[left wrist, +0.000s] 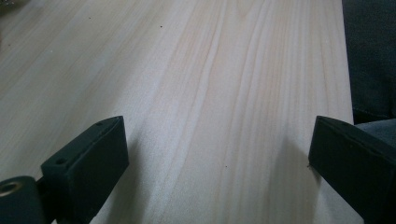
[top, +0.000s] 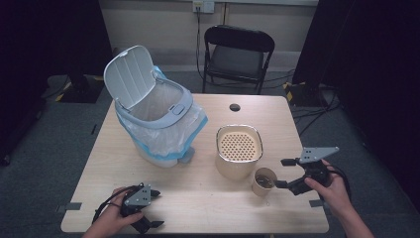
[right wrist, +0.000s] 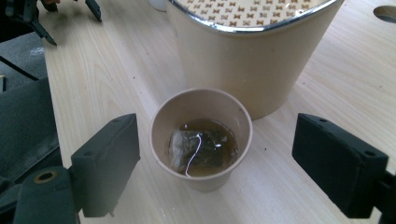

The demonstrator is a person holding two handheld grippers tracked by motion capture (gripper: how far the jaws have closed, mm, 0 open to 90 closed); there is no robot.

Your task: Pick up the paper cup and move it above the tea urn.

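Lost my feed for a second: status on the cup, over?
Right gripper open, jaws either side of paper cup, not touching. Cup upright, tea bag inside. Left gripper open, idle. Beige container close behind cup.

Under your grippers lies a pale wood-grain counter (left wrist: 224,93) — smooth, matt. Your small tan paper cup (right wrist: 201,140) looks matt; the beige strainer tub (right wrist: 247,56) wears a glossy metal rim — your black fingers (right wrist: 107,158) are dull plastic.

The beige strainer bin (right wrist: 252,56) is cut off by the right gripper view's top edge.
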